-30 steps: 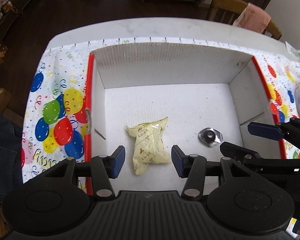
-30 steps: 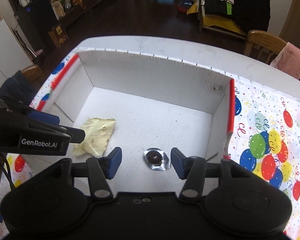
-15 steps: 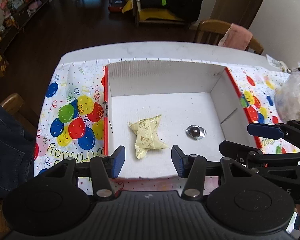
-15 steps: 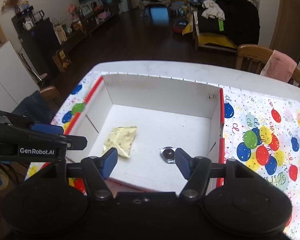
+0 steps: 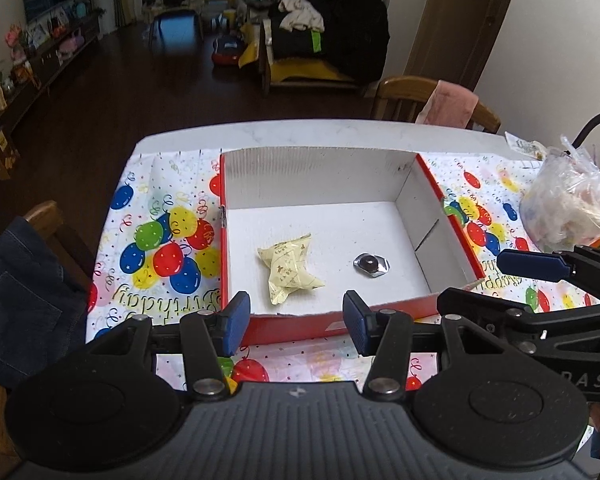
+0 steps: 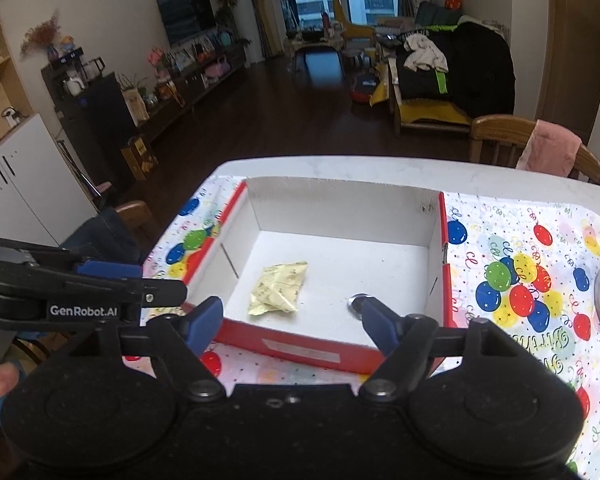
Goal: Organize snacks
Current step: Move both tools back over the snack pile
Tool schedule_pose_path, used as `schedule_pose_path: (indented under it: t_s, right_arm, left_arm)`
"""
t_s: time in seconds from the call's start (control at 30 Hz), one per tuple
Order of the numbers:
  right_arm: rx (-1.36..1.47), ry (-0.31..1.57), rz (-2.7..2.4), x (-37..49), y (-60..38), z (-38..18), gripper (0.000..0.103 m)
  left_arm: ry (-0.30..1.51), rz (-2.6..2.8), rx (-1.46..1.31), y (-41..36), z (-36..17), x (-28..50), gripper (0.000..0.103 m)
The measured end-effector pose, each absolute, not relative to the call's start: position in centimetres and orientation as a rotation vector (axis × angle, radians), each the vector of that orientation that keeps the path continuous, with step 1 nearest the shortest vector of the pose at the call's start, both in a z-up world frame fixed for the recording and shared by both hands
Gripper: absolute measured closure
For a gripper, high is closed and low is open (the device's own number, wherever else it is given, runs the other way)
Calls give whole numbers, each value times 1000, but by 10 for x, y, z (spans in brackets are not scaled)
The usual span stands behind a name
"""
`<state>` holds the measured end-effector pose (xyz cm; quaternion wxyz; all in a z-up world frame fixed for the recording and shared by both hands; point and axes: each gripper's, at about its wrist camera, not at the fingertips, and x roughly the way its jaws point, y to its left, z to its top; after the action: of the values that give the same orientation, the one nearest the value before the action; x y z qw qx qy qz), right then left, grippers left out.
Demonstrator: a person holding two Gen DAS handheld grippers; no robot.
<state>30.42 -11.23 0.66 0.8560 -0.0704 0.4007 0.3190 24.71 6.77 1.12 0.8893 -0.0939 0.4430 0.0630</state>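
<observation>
A red-edged white cardboard box [image 5: 428, 184] [image 6: 443, 232] sits on the balloon tablecloth. Inside lie a pale yellow snack packet [image 5: 290, 270] [image 6: 278, 288] and a small silver foil-wrapped chocolate [image 5: 372, 266] [image 6: 356, 301]. My left gripper [image 5: 296, 326] is open and empty, held above the box's near edge. My right gripper [image 6: 292, 326] is open and empty, also over the near edge; its fingers [image 5: 528, 264] show at the right of the left wrist view. A clear plastic bag of snacks [image 5: 568, 208] stands right of the box.
The balloon tablecloth [image 5: 160, 240] covers a white table [image 5: 300, 132]. Wooden chairs stand behind [image 5: 432, 98] and to the left [image 5: 40, 216], one with jeans draped on it [image 5: 20, 292]. A pink cloth [image 6: 550, 152] hangs on the far chair.
Both grippers have pulled back and risen away from the box, from just over the snacks to above its near edge. The snacks stay where they lay.
</observation>
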Motion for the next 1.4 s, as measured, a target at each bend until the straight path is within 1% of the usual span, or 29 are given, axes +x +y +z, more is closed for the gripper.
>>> schedule_pose_path:
  t_s: [0.07, 0.3, 0.33, 0.4, 0.5, 0.6, 0.63, 0.7, 0.83, 0.93, 1.2, 1.3, 1.4]
  right_arm:
    - [-143, 826, 683, 295, -115, 10, 22]
    - [-113, 792, 696, 272, -126, 13, 17]
    - [-109, 788, 694, 269, -127, 14, 15]
    - [-101, 779, 695, 263, -130, 15, 14]
    - [-96, 759, 692, 252, -133, 16, 13]
    - [-93, 745, 702, 241, -137, 15, 8]
    - [-94, 738, 702, 237, -138, 15, 5]
    - [-91, 727, 707, 231, -142, 13, 5]
    - [-79, 720, 715, 220, -147, 9, 2]
    - [-65, 691, 689, 212, -153, 6, 1]
    - [-75, 701, 586, 203, -168, -16, 0]
    - [-84, 709, 538, 199, -174, -31, 0]
    - [-109, 754, 499, 196, -178, -53, 1]
  left_arm:
    - [901, 129, -195, 66, 14, 238, 45]
    - [862, 113, -176, 59, 19, 208, 44]
    - [856, 109, -174, 58, 20, 204, 43]
    - [840, 108, -171, 57, 21, 194, 38]
    - [814, 112, -176, 56, 22, 180, 37]
    - [796, 112, -176, 56, 22, 168, 36]
    - [790, 112, -176, 55, 22, 165, 35]
    - [784, 109, -180, 55, 20, 157, 28]
    - [777, 104, -176, 53, 15, 143, 26]
    - [764, 106, -181, 55, 10, 131, 22]
    - [789, 164, -229, 64, -12, 105, 21]
    - [796, 188, -247, 65, -21, 94, 21]
    - [821, 212, -283, 69, -33, 85, 21]
